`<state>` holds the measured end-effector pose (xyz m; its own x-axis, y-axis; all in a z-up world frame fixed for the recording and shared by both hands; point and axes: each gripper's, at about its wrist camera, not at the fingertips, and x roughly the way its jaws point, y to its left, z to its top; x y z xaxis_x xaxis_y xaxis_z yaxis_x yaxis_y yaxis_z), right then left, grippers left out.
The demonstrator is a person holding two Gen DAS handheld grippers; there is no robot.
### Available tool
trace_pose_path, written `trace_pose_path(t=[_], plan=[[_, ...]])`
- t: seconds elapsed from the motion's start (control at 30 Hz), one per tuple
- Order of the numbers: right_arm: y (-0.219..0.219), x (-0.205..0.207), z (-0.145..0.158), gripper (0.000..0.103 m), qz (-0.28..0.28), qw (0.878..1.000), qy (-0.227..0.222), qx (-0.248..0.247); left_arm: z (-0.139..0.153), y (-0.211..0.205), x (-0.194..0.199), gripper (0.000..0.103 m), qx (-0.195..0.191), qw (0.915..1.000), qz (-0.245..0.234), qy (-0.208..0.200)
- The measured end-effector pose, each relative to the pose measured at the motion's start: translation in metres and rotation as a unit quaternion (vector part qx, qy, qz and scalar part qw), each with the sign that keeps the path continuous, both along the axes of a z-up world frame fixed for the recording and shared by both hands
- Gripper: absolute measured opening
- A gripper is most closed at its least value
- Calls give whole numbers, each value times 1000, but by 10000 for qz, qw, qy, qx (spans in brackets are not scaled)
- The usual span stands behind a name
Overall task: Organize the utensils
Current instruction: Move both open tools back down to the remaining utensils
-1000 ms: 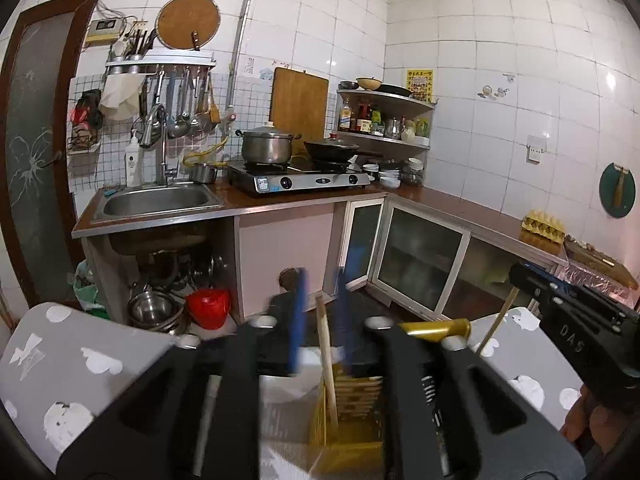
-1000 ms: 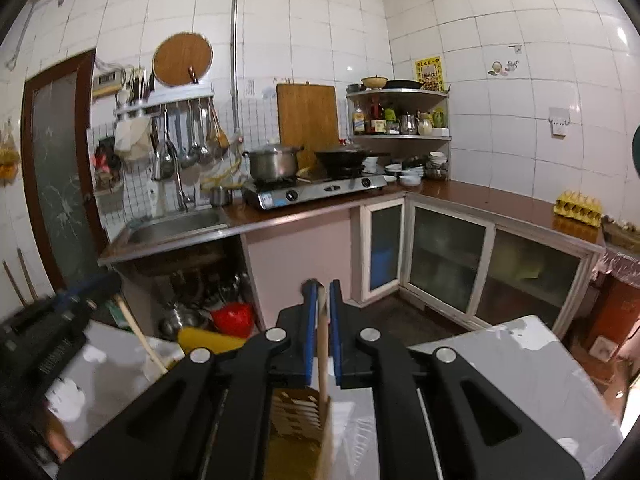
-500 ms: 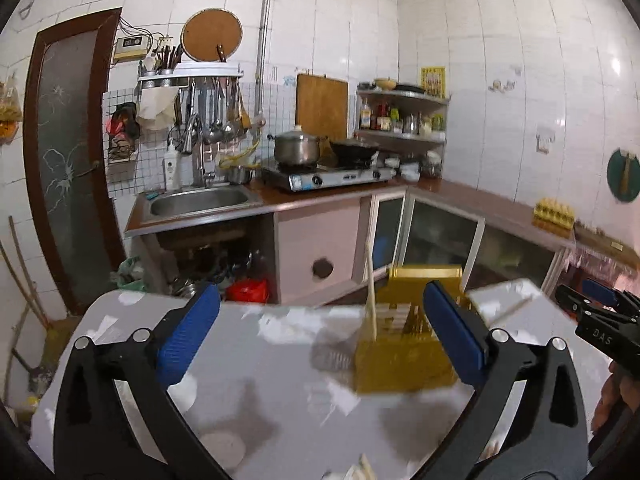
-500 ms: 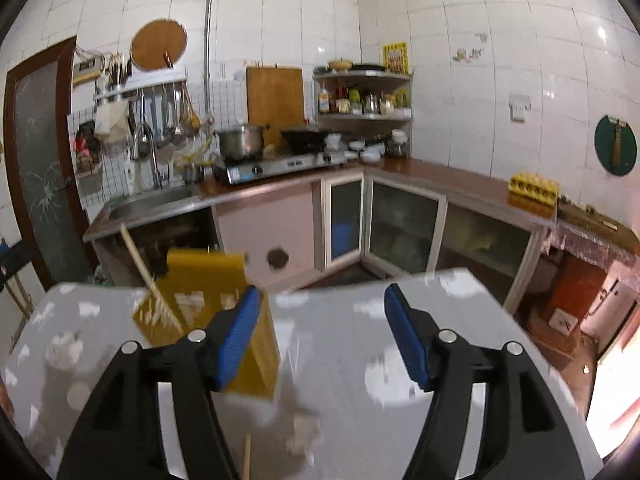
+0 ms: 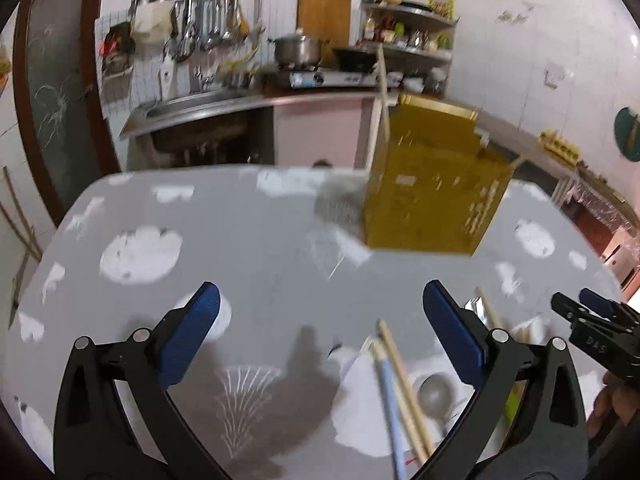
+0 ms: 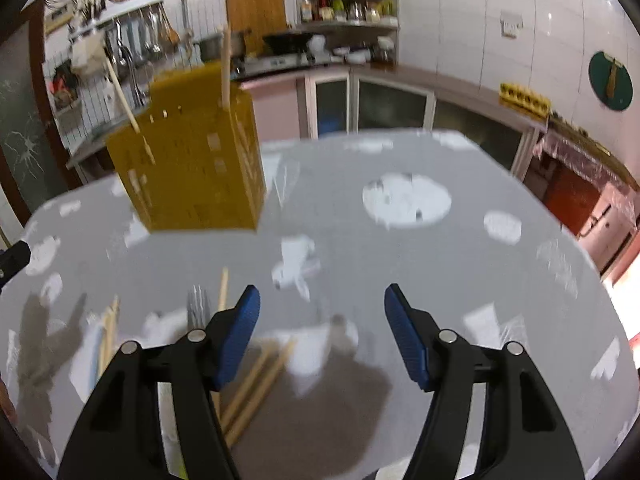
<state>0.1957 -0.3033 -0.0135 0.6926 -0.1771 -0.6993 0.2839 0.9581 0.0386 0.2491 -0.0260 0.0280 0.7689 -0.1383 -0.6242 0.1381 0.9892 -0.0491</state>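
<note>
Utensils [image 5: 404, 396] lie loose on my grey table [image 5: 248, 248]: chopsticks, a spoon [image 5: 434, 394], a fork [image 6: 197, 306]. Yellow holder [image 5: 432, 200] stands farther back, two chopsticks upright in it. My left gripper [image 5: 320, 332] gapes wide, empty. My right gripper [image 6: 322, 334] is open too, nothing between its pads.

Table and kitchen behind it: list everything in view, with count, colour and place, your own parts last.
utensil holder: one, yellow, on the table's far part.
chopsticks in holder: two, wooden, sticking up.
loose chopsticks: several, wooden, near edge.
spoon: one, metal, near edge.
fork: one, metal, near edge.
table: one, grey with white patches.
pot: one, steel, on the stove.
left gripper: black, blue pads, open, empty.
right gripper: same, open, empty.
</note>
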Motion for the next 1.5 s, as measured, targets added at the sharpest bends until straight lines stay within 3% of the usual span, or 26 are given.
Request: trace_pose_path(t=[0.2,0.37,0.63,0.9,0.97,1.03,1.13,1.5], plan=[[6,3,-20,64,-145,9992,379,39,-35,-6,-5,98,87,9993,-43,362],[8,7,-27,61,-173,9982,556,123,-42,-11,-5,98,182,9989,-26,431],[19,18,-30,40,-233,9965,764,231,-56,-13,-3,98,70,9978,-20,658],[21,28,-29,29,-213,9959,792,373,-63,-14,-3,98,7,9967,35,811],[24,30,-29,24,-138,9962,796,323,-64,-16,-3,98,47,9966,16,822],[30,32,-29,12,21,9966,786,239,-66,-18,-4,98,112,9966,-2,821],[33,30,-29,12,123,9972,724,153,-68,-18,-2,98,82,9961,-31,875],[23,29,-29,12,308,9966,608,458,-73,-23,-1,71,34,9945,-201,1027]])
